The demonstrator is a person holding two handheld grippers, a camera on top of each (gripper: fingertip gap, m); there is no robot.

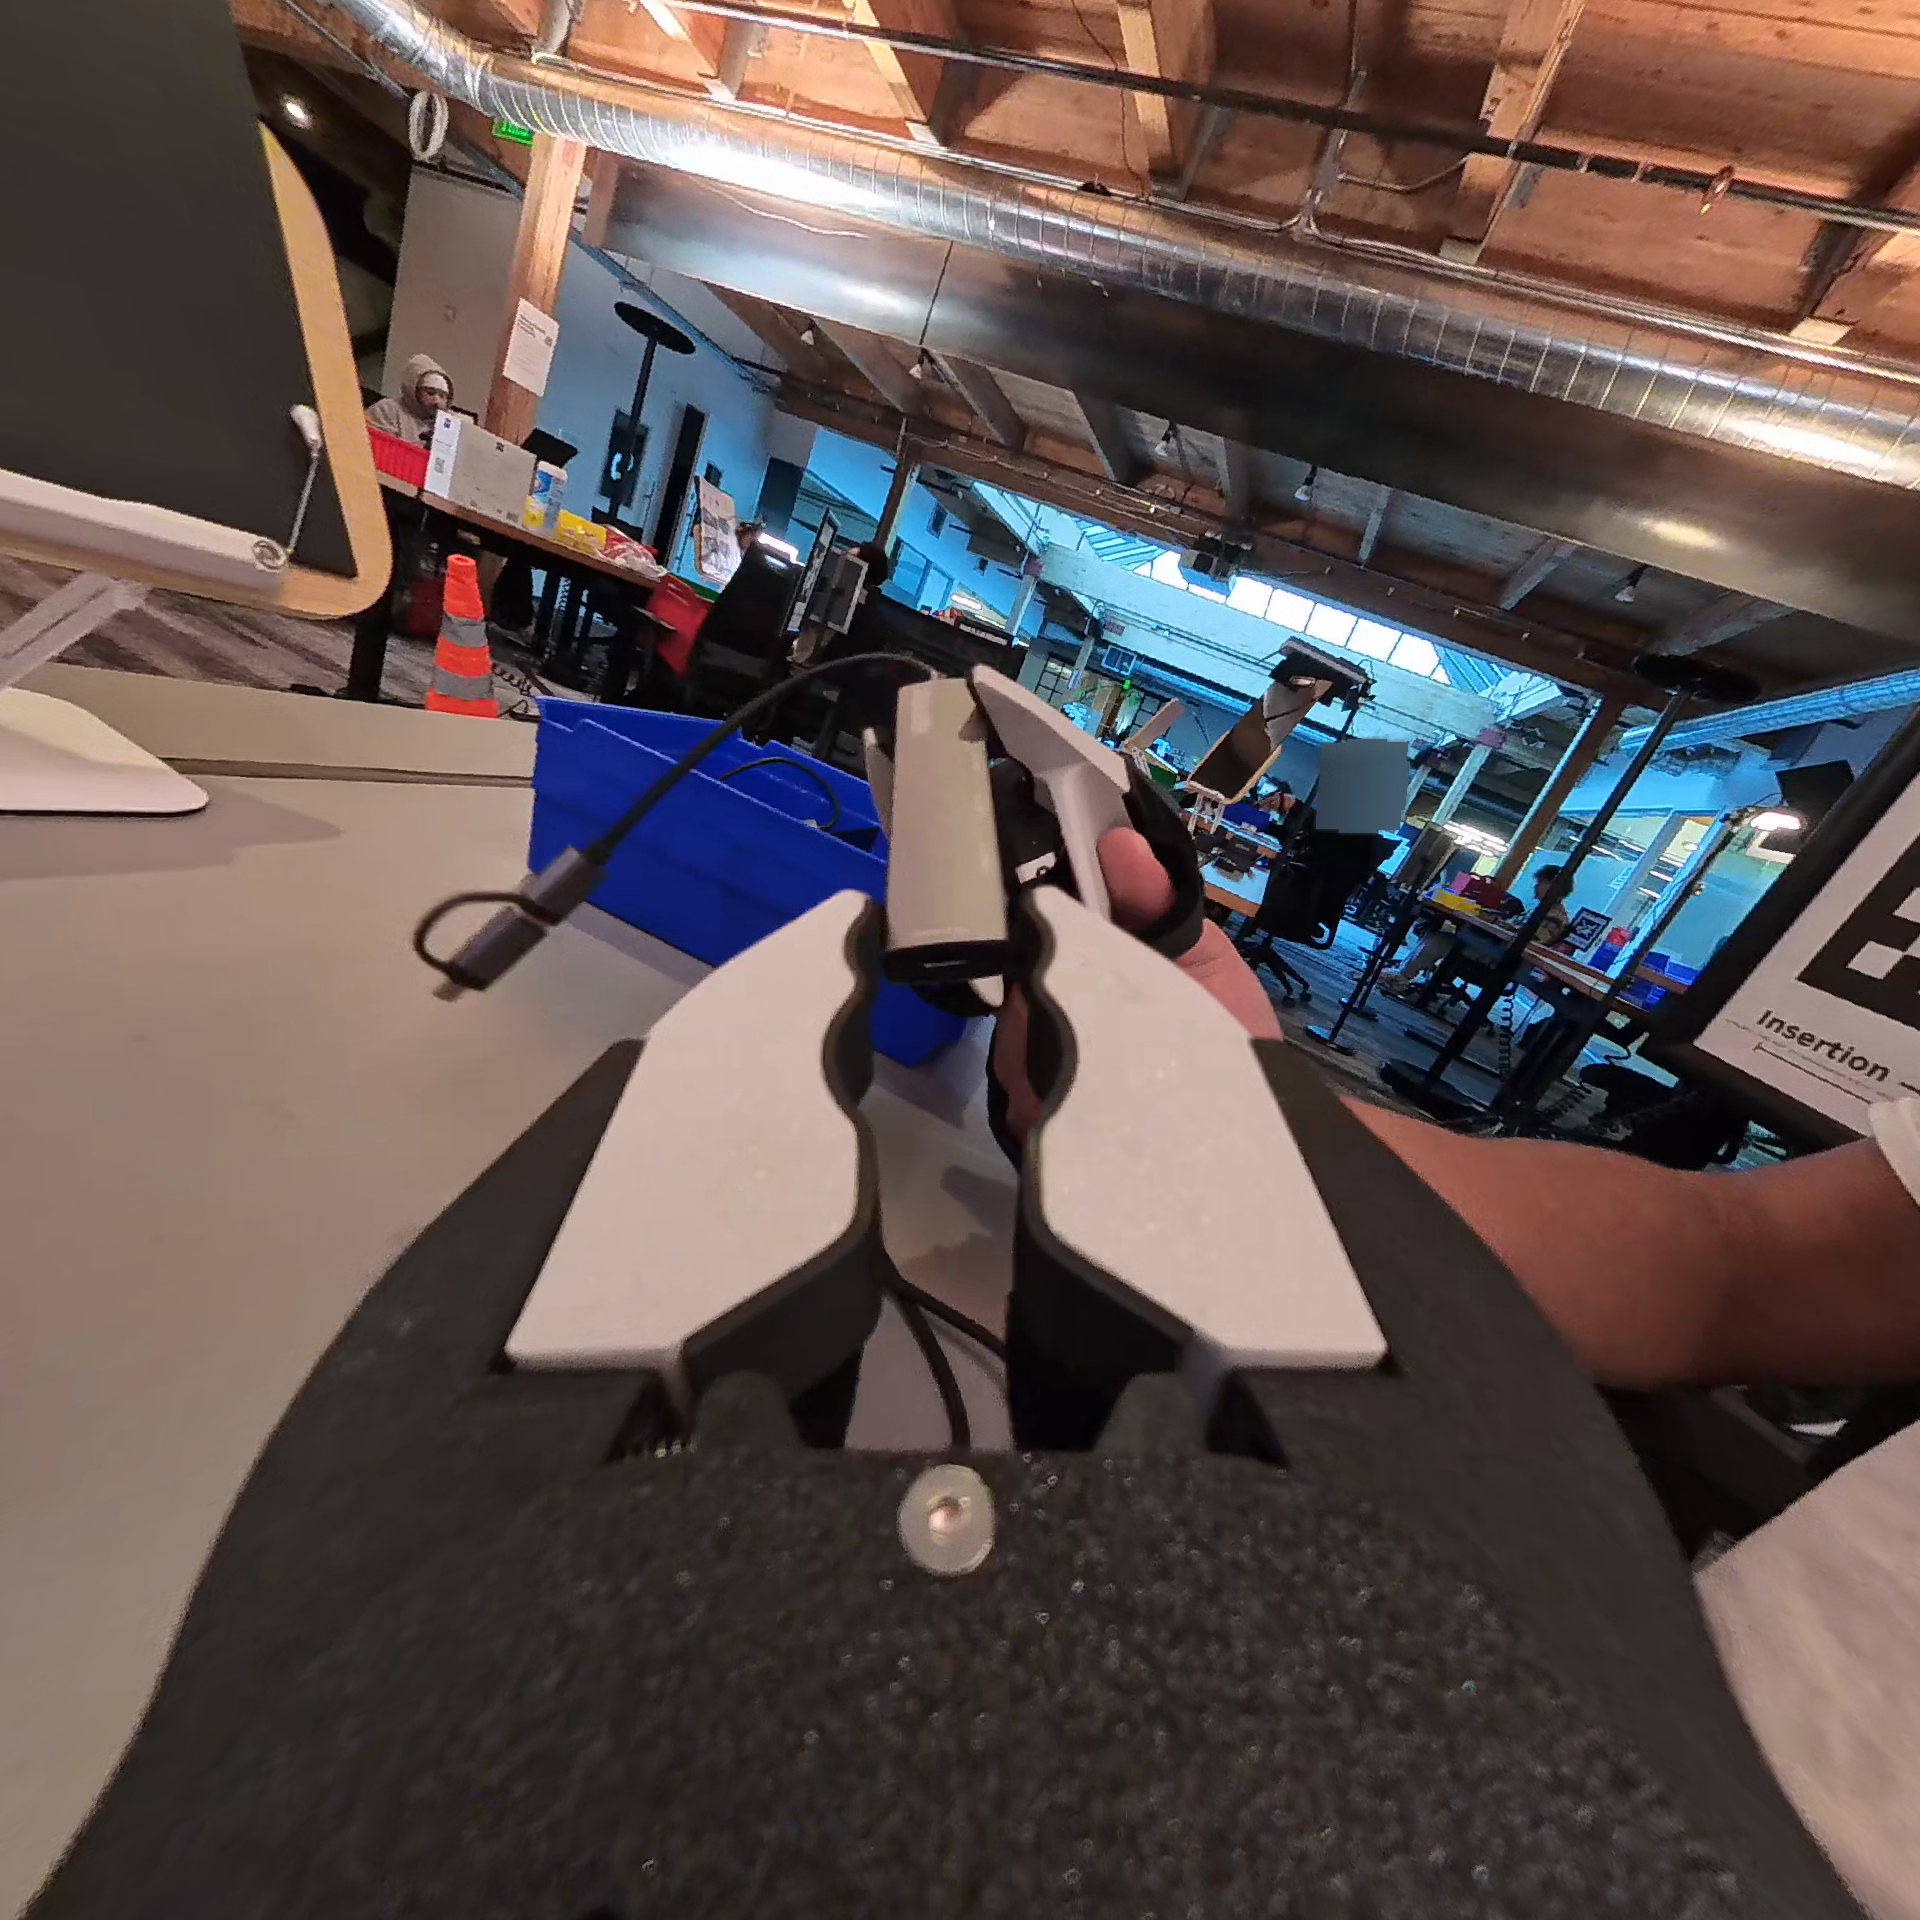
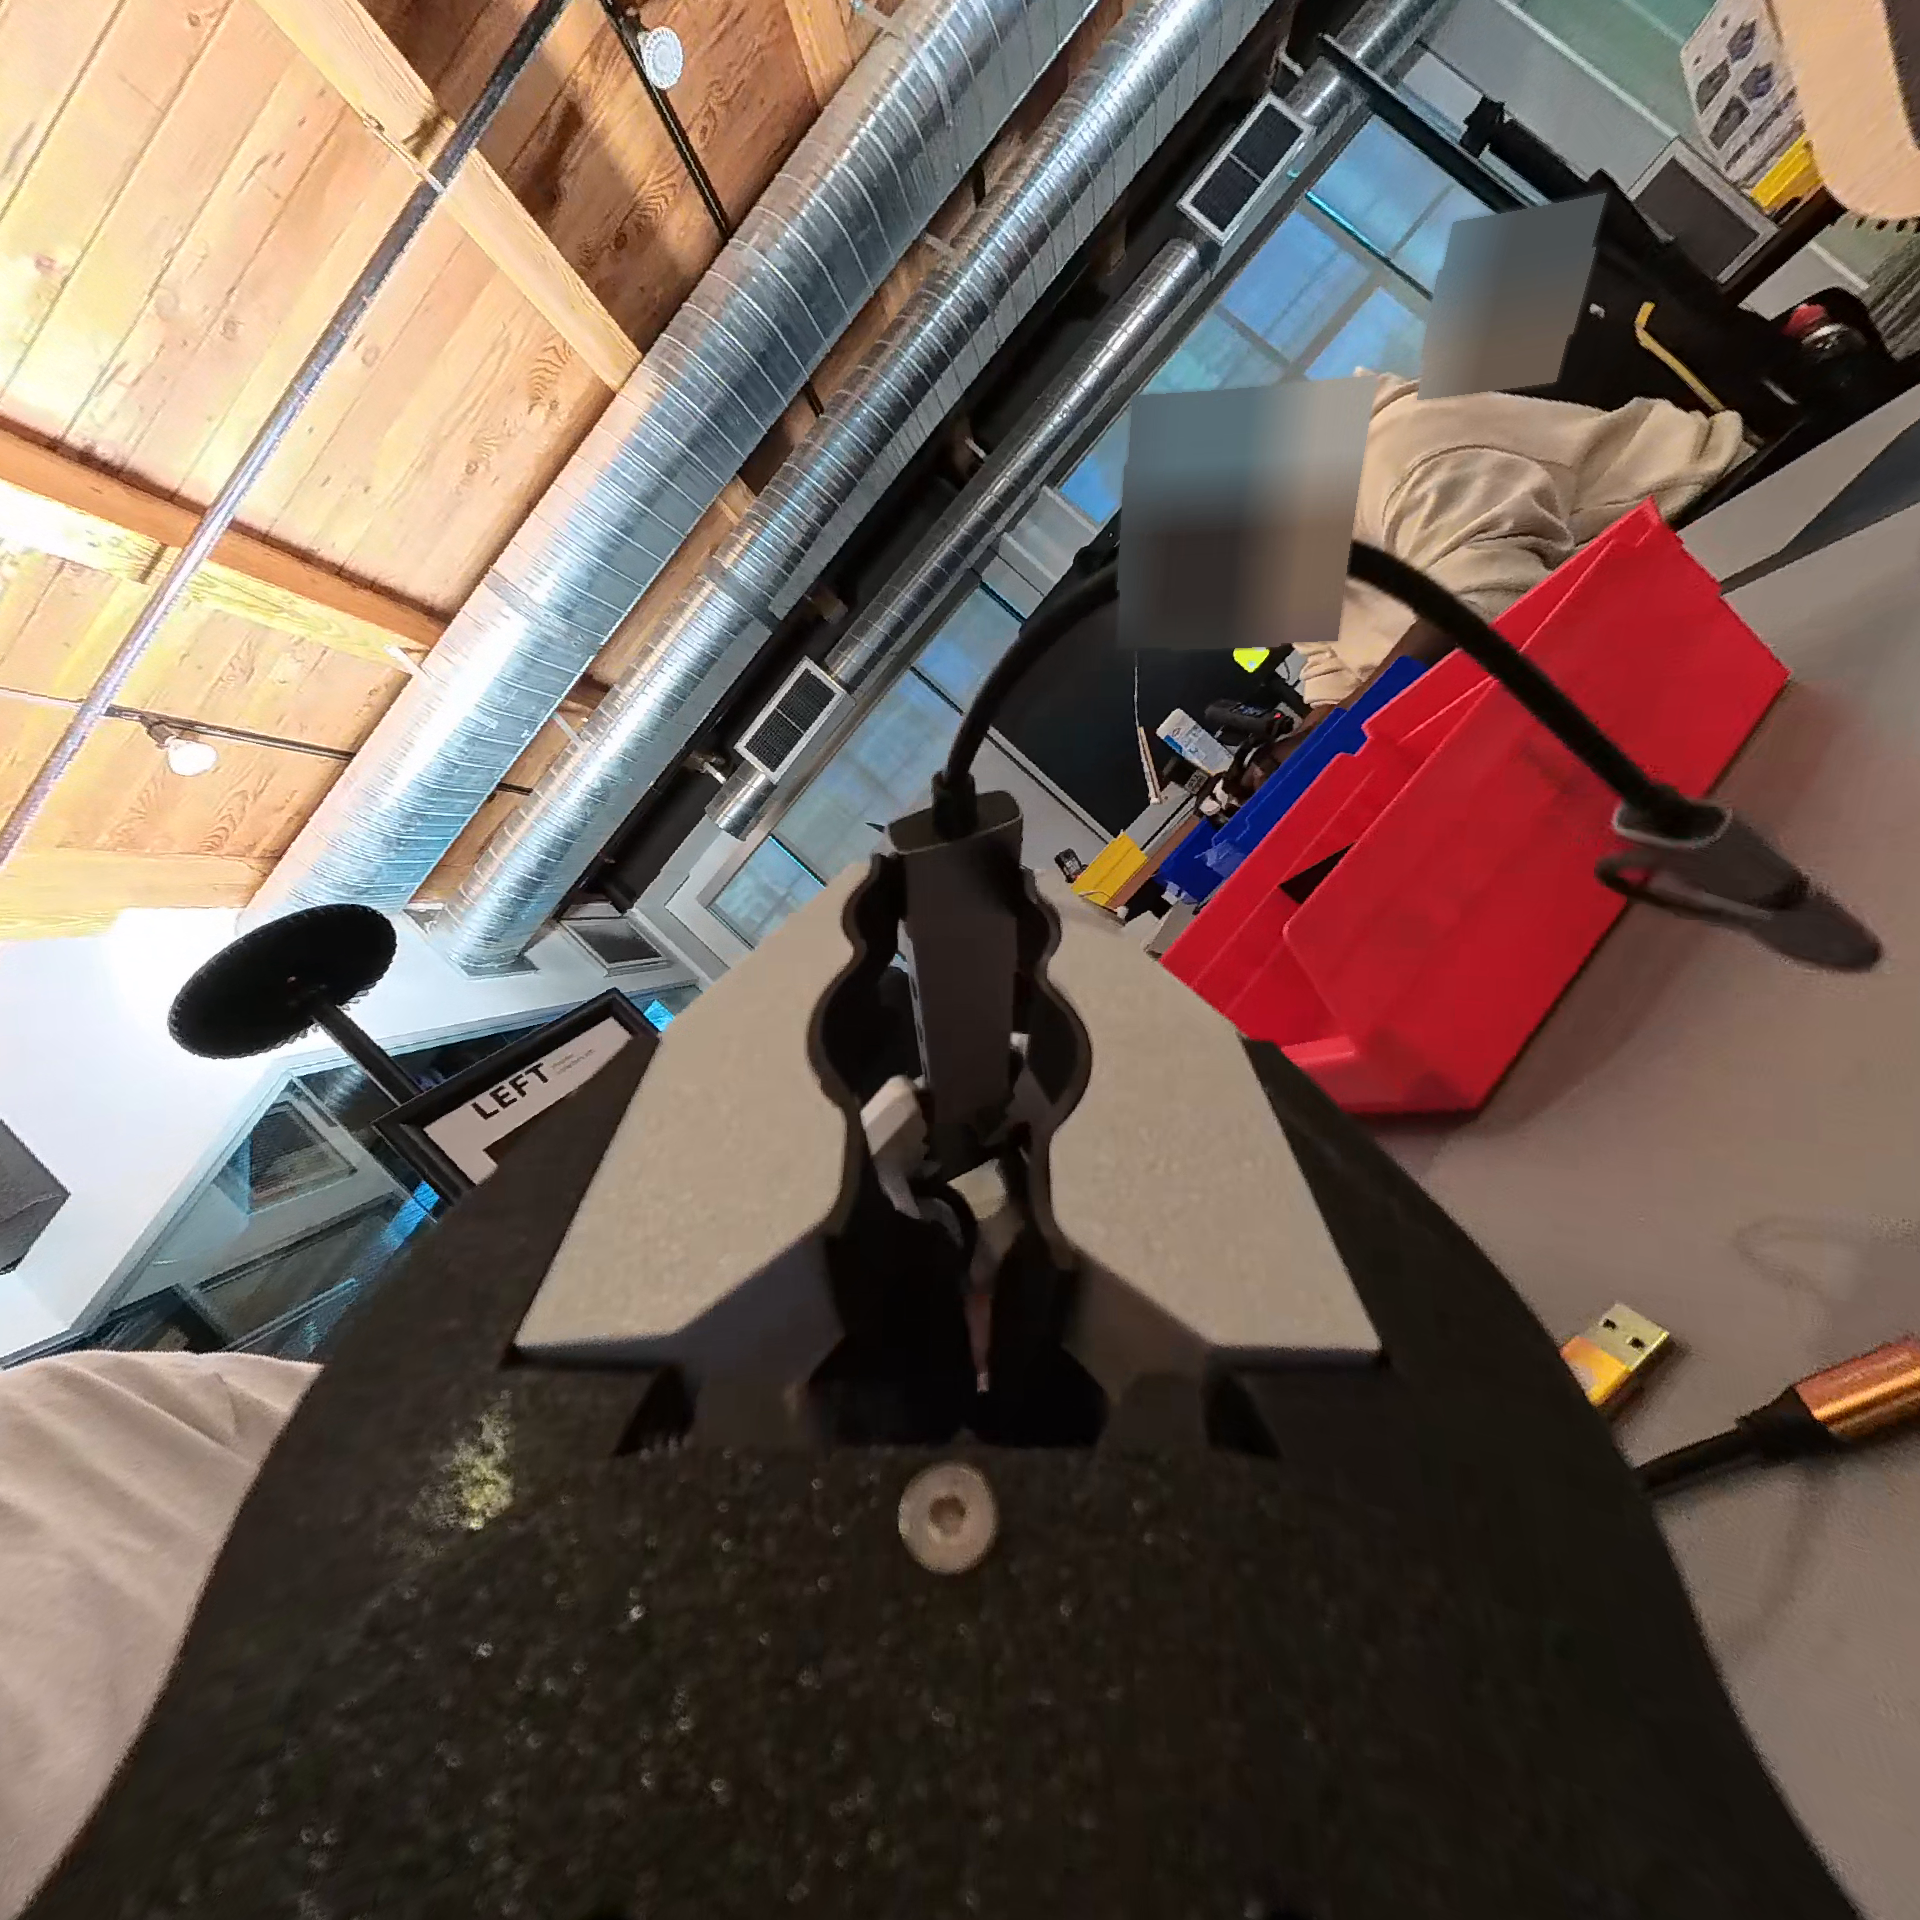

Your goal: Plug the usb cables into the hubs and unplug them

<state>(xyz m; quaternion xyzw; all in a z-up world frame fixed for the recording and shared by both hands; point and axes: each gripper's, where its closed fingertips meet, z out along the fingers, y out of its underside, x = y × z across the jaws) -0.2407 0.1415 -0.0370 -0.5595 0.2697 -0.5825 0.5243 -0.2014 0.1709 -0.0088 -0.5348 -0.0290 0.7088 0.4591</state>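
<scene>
A grey USB hub (image 1: 940, 831) is held in the air above the grey table (image 1: 208, 1039). My left gripper (image 1: 945, 925) is shut on its near end. My right gripper (image 2: 951, 883) is shut on the hub (image 2: 956, 935) from the opposite side, and its white fingers (image 1: 1049, 758) show in the left wrist view. The hub's black cable (image 1: 665, 779) arcs out and ends in a free-hanging grey plug (image 1: 499, 925), which also shows in the right wrist view (image 2: 1704, 862). A separate gold USB-A plug (image 2: 1616, 1351) with a copper-coloured collar lies on the table.
A blue bin (image 1: 707, 831) stands just behind the hub. A red bin (image 2: 1507, 862) sits on the table (image 2: 1558, 1143) further off. A white monitor foot (image 1: 83, 758) is at far left and a framed marker sign (image 1: 1849, 935) at right. A black cable (image 1: 935, 1351) lies under my left gripper. There is about 6 cm between the tips of the two grippers. The separate gold USB-A plug (image 2: 1616, 1351) is about 15 cm from my left fingertips.
</scene>
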